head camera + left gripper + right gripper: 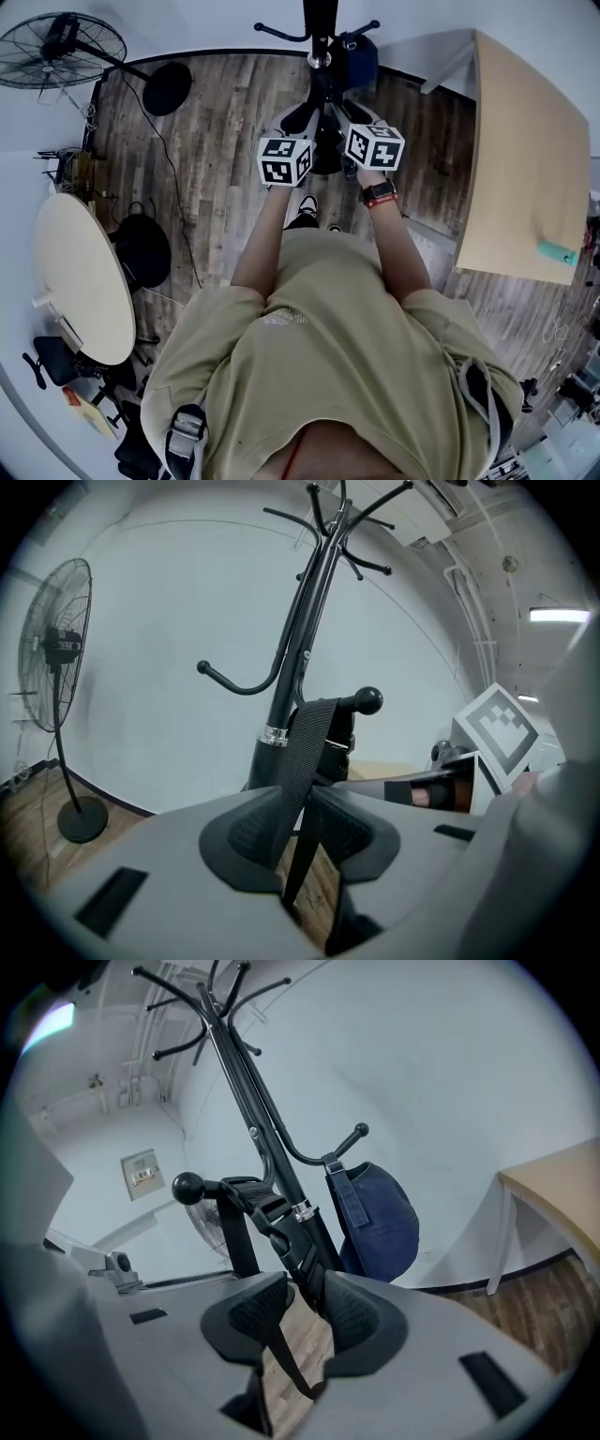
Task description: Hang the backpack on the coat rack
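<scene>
The backpack strap [314,733] loops over a low hook [367,701] of the coat rack [298,621], passing loose between the spread jaws of the left gripper [302,827] and right gripper [307,1321]; withdrawing askew could snag it and drag it off

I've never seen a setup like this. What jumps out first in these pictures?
A black coat rack stands right in front of the person, with a black strap draped over one knobbed hook and running down between the left tool's open jaws. A blue denim item hangs from another hook, and in the head view each tool bears a cube with square markers.
</scene>
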Motion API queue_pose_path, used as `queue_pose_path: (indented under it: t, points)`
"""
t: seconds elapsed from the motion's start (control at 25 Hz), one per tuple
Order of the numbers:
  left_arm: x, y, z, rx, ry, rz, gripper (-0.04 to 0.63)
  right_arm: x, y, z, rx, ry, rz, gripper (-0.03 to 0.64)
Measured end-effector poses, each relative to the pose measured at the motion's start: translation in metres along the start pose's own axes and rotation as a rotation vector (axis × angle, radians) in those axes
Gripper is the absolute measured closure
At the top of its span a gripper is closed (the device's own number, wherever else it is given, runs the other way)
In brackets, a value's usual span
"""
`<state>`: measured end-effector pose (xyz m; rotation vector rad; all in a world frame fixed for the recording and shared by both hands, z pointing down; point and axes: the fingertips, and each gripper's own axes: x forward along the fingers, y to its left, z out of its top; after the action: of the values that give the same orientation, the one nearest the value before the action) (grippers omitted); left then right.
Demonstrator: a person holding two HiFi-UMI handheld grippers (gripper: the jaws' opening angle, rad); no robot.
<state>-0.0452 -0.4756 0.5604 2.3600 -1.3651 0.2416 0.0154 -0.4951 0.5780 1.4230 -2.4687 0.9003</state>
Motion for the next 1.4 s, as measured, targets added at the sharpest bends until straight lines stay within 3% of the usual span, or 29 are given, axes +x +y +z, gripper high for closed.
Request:
queue_pose_path:
  t: [0.52,1.12,1.4]
  points:
    - [-0.042,-0.019,0.003,0.041,-0.056,0.038,0.482,-0.048,0.006,-0.001,-0.038,-0.051,-0.027,0.489]
    - [-0.109,-0.051,0.018,0.088,-0.152,0.089,0.499,-0.129,0.015,0.005,-0.160,-0.150,-0.074,0.517]
    - [-0.136,-0.069,0.015,0.117,-0.176,0.143,0.519,-0.172,0.026,0.007,-0.232,-0.223,-0.090,0.593]
